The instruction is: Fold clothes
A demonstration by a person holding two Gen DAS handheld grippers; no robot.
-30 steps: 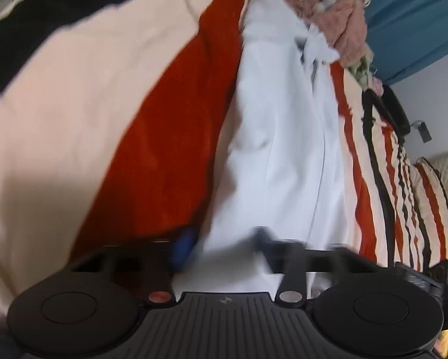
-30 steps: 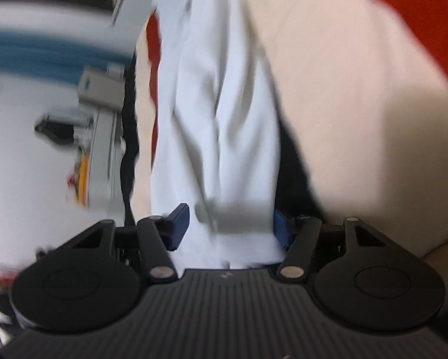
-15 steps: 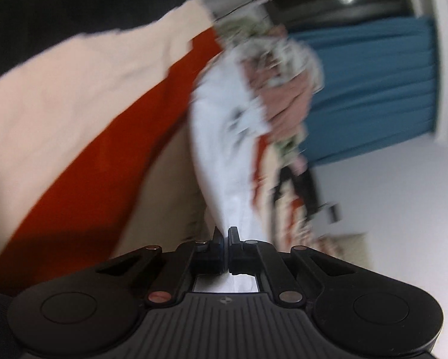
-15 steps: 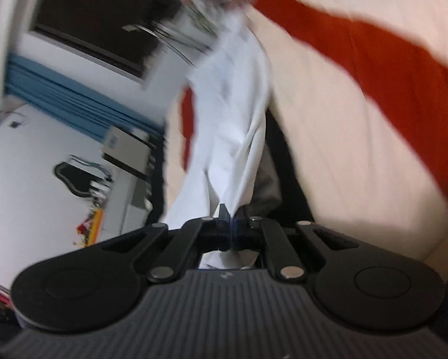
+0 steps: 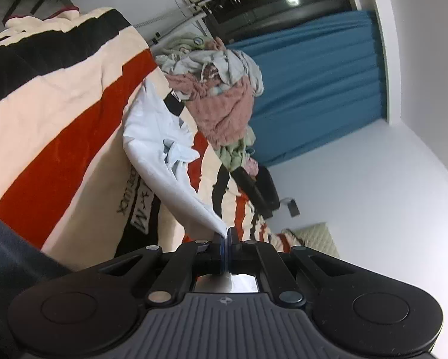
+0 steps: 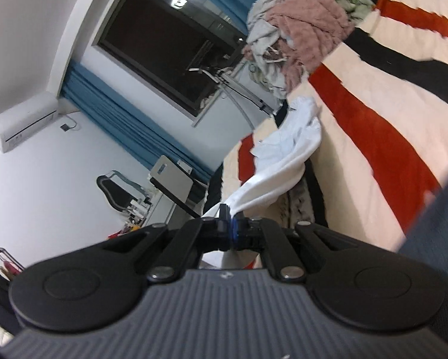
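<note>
Striped in cream, red and black, the bed blanket (image 5: 62, 110) fills the ground under both cameras. Nearest, the left gripper (image 5: 225, 239) has its jaws pressed together on a drawn-out corner of the white garment (image 5: 152, 137), and the right gripper (image 6: 229, 220) is likewise clamped on another corner. From each pinch the cloth runs straight ahead as one long, rope-like band, lifted at the gripper end and sagging onto the blanket farther off, where its far part lies crumpled. Both hands look equally close to it, so the next move likely depends on drawing the corners apart across that long axis. Beyond the garment sits the laundry pile (image 5: 221, 89), then a blue curtain (image 5: 319, 80).
</note>
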